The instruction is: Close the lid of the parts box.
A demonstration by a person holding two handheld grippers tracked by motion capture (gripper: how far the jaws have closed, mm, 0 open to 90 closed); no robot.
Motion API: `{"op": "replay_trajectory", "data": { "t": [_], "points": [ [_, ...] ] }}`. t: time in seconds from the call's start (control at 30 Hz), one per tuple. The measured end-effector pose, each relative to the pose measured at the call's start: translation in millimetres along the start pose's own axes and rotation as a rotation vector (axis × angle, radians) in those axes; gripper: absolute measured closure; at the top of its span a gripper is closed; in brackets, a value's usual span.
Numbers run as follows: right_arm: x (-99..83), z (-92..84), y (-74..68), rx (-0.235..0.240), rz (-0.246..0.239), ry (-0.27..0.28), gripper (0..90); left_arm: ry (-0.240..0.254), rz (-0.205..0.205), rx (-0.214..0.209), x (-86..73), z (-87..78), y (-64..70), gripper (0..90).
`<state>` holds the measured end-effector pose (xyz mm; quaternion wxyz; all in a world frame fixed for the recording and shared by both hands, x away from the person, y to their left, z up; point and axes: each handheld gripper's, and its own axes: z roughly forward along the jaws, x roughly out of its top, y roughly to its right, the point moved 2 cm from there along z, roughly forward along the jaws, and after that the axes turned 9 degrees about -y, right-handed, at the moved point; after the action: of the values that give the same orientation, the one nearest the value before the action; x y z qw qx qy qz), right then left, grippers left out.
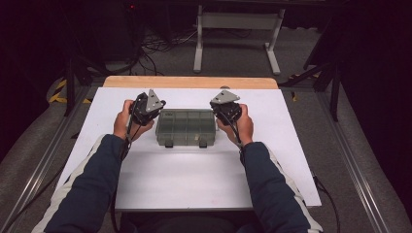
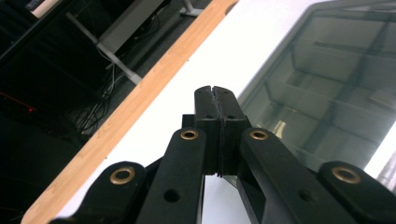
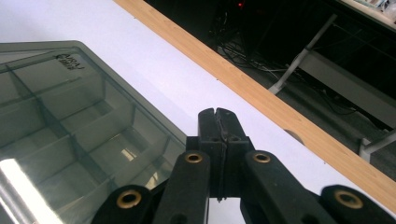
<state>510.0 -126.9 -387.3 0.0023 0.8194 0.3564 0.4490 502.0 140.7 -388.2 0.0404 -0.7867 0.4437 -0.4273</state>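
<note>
Smoky grey translucent plastic compartment box (image 1: 186, 127), lid closed, two dark latches (image 1: 168, 143) on its near edge, sits mid-frame on the white tabletop (image 1: 194, 179) in the high view.

Step in hand, by judgement: bracing the box from both ends. Best done with even pressure from each side, tips low against the walls, so the box neither skids nor tips.

Left gripper (image 2: 216, 93): jaws fully together, nothing held, beside the box's left end. Right gripper (image 3: 218, 115): likewise closed and empty, at the right end. Contact with the box cannot be told.
</note>
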Motion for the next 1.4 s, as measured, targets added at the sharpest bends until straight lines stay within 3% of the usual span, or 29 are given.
{"op": "replay_trajectory", "data": {
  "t": [0.17, 0.53, 0.87, 1.4],
  "points": [
    [-4.9, -5.1, -1.9, 0.024, 0.003, 0.011, 90.0, 0.016, 0.006, -0.021, -6.1, -6.0, 7.7, 89.9],
    [-17.0, -14.4, -20.9, 0.086, -0.045, 0.025, 90.0, 0.022, 0.024, -0.059, -17.9, -12.5, 25.2, 89.8],
    [-29.7, -20.3, -38.4, 0.143, -0.077, 0.025, 90.0, 0.048, -0.004, -0.089, -33.0, -19.0, 37.2, 89.9],
    [-43.9, -22.5, -47.5, 0.166, -0.089, 0.024, 90.0, 0.073, 0.001, -0.117, -42.7, -26.0, 55.4, 89.8]
  ]
}}
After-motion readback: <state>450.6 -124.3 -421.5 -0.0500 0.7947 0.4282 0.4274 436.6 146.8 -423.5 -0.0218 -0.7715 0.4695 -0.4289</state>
